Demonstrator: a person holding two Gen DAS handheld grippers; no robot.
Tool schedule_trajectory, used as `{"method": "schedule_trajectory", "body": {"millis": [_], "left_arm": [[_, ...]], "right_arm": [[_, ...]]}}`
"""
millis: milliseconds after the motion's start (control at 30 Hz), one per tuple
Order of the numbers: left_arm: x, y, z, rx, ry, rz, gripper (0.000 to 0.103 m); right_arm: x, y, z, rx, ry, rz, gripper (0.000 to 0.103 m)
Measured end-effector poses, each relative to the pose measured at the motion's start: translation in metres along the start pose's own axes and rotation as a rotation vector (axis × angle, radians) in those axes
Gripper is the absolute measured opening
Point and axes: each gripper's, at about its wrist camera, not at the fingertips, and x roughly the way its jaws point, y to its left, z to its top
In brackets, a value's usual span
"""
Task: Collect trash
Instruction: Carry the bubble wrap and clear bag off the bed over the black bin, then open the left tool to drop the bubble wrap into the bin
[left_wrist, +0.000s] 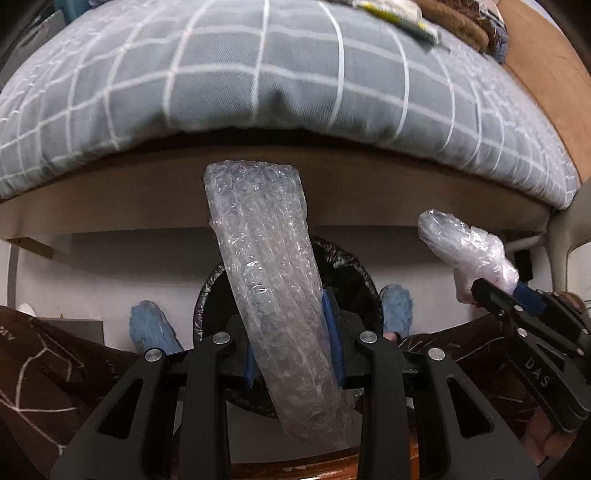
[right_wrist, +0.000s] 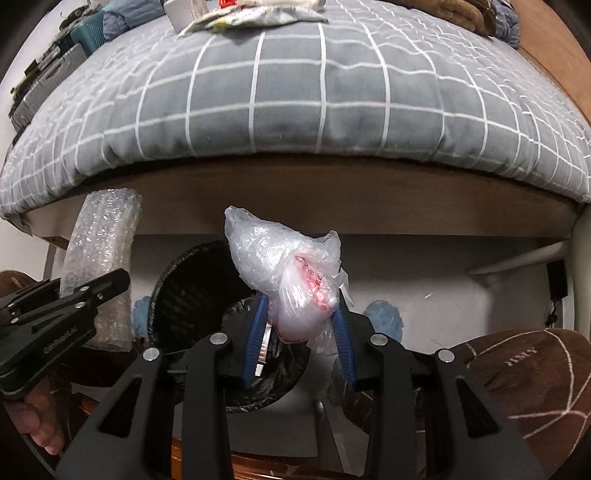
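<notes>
Bubble wrap (left_wrist: 269, 280): a long clear roll standing up between the blue pads of the left gripper (left_wrist: 295, 347), tilted a little to the left, its lower end sticking out below the pads and its upper end reaching up in front of the bed frame.
Left fingers (left_wrist: 330, 332): pinching the roll from both sides about two thirds of the way down its length.
Plastic bag (right_wrist: 291, 273): crumpled, clear with a red print, bulging up and out above the tips of the right gripper (right_wrist: 299, 332).
Right fingers (right_wrist: 341, 343): angled inward and pressed against the lower part of the bag, holding it.
Bin (right_wrist: 192, 295): round, lined with a black bag, on the pale floor directly behind and below both grippers; its opening is partly hidden by the held things.
Bed (right_wrist: 295, 103): grey cover with a white grid, filling the upper half of both views, with a wooden frame under it.
Slippers (left_wrist: 151, 325): blue, one on each side of the bin.
Legs (right_wrist: 524, 380): brown patterned trousers at the lower edges.
</notes>
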Motion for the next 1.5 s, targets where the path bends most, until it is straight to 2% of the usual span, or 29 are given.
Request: {"method": "schedule_trajectory", "body": {"millis": [167, 367, 567, 867, 967, 1067, 1133, 1267, 1400, 1500], "left_arm": [[0.022, -0.006, -0.002, 0.015, 0.045, 0.002, 0.029], [0.043, -0.018, -0.004, 0.039, 0.088, -0.009, 0.029], [0.06, -0.022, -0.005, 0.04, 0.124, -0.013, 0.029], [0.074, -0.015, -0.013, 0.035, 0.134, 0.008, 0.034], [0.074, -0.018, -0.012, 0.043, 0.132, 0.033, 0.039], [0.069, -0.014, -0.012, 0.043, 0.113, 0.055, 0.049], [0.067, -0.008, -0.013, 0.043, 0.1, 0.074, 0.06], [0.06, 0.008, -0.015, 0.015, 0.095, 0.093, 0.066], [0.044, 0.029, -0.015, -0.013, 0.055, 0.125, 0.076], [0.032, 0.044, -0.013, -0.039, 0.032, 0.131, 0.08]], "right_arm": [[0.017, 0.001, -0.003, -0.004, 0.032, -0.02, 0.034], [0.034, -0.011, 0.003, 0.051, 0.07, -0.014, 0.034], [0.042, -0.013, 0.006, 0.06, 0.08, -0.018, 0.034], [0.045, -0.009, 0.002, 0.033, 0.08, -0.021, 0.034], [0.046, -0.009, 0.002, 0.031, 0.08, -0.02, 0.034], [0.045, -0.007, 0.002, 0.029, 0.076, -0.019, 0.034], [0.045, -0.006, 0.003, 0.027, 0.075, -0.017, 0.034], [0.042, 0.004, 0.005, 0.006, 0.06, -0.002, 0.034], [0.041, 0.018, 0.008, -0.021, 0.054, 0.011, 0.034], [0.041, 0.029, 0.01, -0.045, 0.05, 0.018, 0.034]]}}
